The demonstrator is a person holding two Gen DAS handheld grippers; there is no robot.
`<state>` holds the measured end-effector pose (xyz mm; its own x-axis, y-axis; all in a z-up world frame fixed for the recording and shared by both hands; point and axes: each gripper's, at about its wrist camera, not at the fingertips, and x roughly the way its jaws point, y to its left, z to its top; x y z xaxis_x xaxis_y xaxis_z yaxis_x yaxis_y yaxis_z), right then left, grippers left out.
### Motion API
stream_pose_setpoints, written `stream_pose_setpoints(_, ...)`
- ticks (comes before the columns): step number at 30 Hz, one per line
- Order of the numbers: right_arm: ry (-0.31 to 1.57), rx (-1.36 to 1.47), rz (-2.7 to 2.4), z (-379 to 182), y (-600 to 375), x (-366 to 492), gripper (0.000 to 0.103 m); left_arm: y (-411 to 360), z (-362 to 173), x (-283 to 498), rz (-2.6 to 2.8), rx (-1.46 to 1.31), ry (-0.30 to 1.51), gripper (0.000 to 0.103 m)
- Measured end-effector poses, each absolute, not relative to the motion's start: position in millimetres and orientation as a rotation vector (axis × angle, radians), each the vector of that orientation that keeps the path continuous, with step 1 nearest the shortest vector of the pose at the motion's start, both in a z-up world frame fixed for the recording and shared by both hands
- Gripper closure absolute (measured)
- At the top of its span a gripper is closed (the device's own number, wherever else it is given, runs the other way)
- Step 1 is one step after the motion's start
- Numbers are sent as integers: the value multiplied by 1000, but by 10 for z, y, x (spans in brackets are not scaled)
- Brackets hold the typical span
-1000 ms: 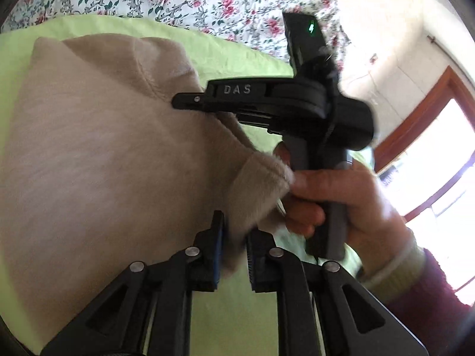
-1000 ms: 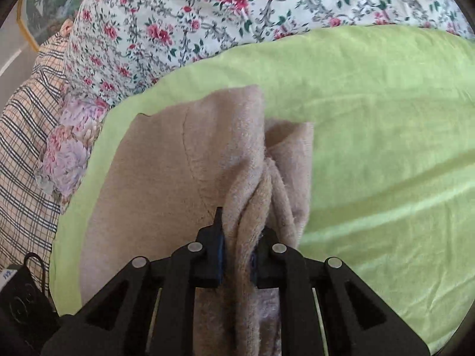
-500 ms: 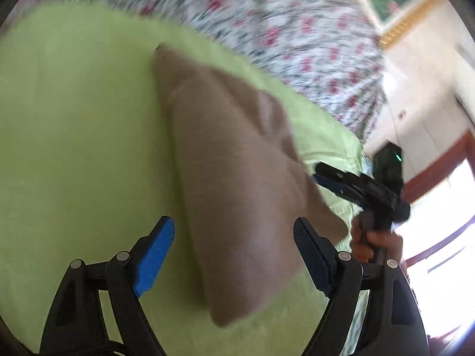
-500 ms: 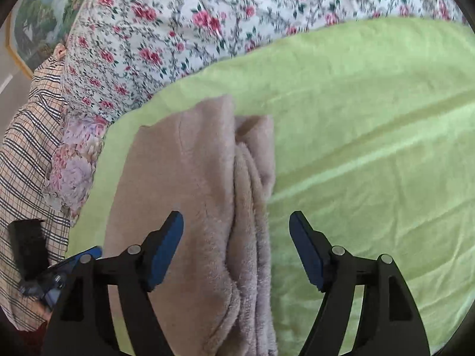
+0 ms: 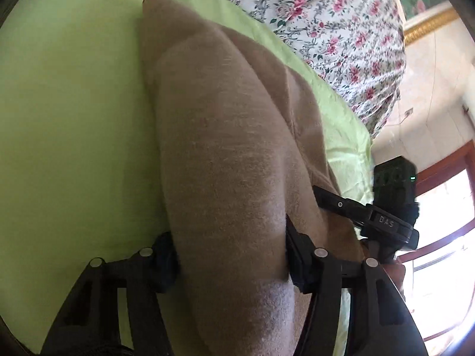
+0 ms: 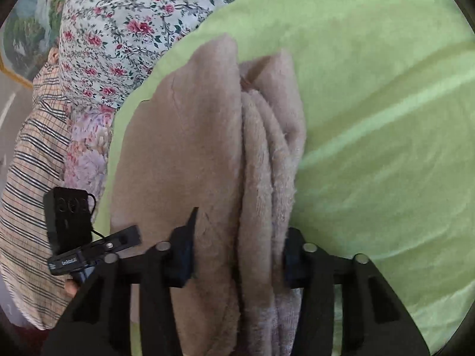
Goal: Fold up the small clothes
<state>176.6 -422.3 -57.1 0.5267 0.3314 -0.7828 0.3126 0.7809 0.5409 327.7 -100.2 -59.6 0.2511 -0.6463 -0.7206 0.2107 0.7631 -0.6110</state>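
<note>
Folded beige fleece garment (image 5: pixel 225 160) on lime-green bed sheet (image 5: pixel 68 118), long axis running straight ahead between jaws of both left gripper (image 5: pixel 230 255) and right gripper (image 6: pixel 237 255), each half-open, straddling, neither clamped.

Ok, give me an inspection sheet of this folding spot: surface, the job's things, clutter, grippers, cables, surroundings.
Surface: green sheet, lightly creased.
Job's things: beige garment, folded in layers, lying on the sheet.
Clutter: nothing seen.
Grippers: left gripper and right gripper each straddle the garment's near end, jaws apart.
Cables: thin black cable by the left gripper's body.
Surroundings: floral cloth, plaid fabric, window.
</note>
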Motion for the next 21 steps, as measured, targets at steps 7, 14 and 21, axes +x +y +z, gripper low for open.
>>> stream_pose_setpoints(7,957,745,84,-186,-3715,1520,68,-667,-35,2817,-633,-341,1081,57)
stream_pose_setpoints(14,934,763,217,-115,-2909,1369,68,91,300,2067,-623,-238,1065,57)
stream_pose_setpoints(21,1022,731,199,-420,-2543,1210,64,478,-128,1640,-562,-238,1157,52)
